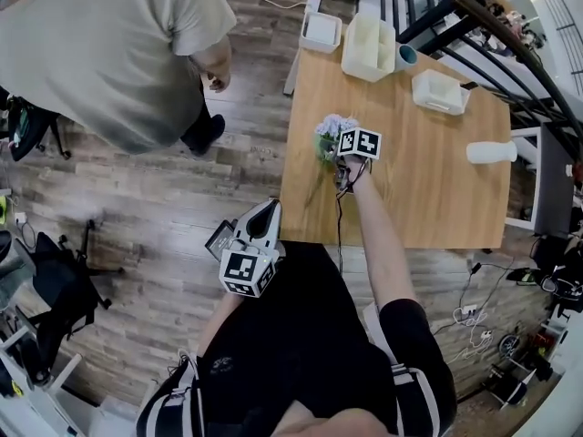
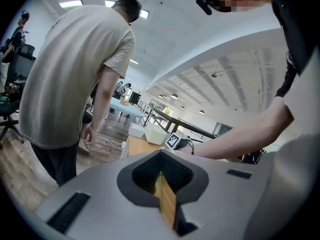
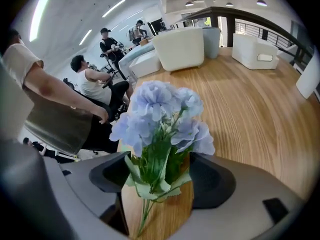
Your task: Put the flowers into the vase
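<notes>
A bunch of pale blue flowers (image 1: 328, 133) with green leaves lies on the wooden table (image 1: 428, 189) near its left edge. My right gripper (image 1: 346, 159) points steeply down over the bunch. In the right gripper view the flowers (image 3: 160, 121) and their stems sit between the wide-apart jaws of my right gripper (image 3: 160, 173), and the pads do not press on them. The white vase (image 1: 492, 152) lies on its side at the table's right edge, and it shows at the right rim of the right gripper view (image 3: 309, 81). My left gripper (image 1: 266, 211) hangs off the table over the floor, shut and empty (image 2: 161, 156).
White bins (image 1: 369, 48) (image 1: 440, 92) (image 1: 321, 33) and a teal cup (image 1: 405, 57) stand along the table's far end. A person in a beige shirt (image 1: 109, 53) stands on the floor to the left. A dark railing (image 1: 510, 35) runs past the table's far right.
</notes>
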Demonstrator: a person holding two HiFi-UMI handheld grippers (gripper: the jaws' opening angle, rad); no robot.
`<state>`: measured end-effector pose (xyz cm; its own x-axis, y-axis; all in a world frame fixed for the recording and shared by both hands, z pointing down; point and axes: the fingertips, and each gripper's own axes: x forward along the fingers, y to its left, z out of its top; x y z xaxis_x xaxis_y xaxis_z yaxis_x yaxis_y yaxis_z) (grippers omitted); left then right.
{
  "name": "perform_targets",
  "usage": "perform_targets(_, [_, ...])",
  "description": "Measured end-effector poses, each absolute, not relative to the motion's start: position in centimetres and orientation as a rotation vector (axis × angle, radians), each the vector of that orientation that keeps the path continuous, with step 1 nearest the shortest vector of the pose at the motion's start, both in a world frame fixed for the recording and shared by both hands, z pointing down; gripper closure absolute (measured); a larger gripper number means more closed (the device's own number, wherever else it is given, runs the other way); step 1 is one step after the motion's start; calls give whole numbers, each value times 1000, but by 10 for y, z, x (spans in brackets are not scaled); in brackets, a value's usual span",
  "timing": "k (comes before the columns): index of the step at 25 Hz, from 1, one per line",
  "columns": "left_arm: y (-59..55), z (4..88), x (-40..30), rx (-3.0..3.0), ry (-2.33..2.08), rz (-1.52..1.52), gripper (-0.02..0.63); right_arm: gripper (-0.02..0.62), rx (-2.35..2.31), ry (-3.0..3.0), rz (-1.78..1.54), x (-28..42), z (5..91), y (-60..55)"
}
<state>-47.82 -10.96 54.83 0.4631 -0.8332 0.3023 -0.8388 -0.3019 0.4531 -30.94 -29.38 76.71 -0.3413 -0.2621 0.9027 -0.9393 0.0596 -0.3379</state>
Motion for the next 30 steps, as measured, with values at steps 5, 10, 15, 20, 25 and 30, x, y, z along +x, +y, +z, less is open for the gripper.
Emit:
perform_targets(5, [-111,553,-491,2119,-1420,21,580,247,1206,-1641,1327,-313,783,-295])
perform_targets(10, [-114,553,-490,2122,-1419,31,580,247,1186,-1625,1302,-321,787,-296])
perform_targets(15, [-114,554,-486,2124,-1413,45,580,247,1164,-1594,1237,-326,793,-294])
perform_targets(20, [-114,554,-485,2125,-1413,52,580,250,1184,-1582,1203,-322,795,-295])
perform_targets(25, [-114,552,-482,2137,-1404,57,580,252,1189,-1602,1158,-323,791,-297])
perform_targets(30, [-109,551,-482,2143,-1404,61,580,350,1174,-1634,1094,-329,786,-295])
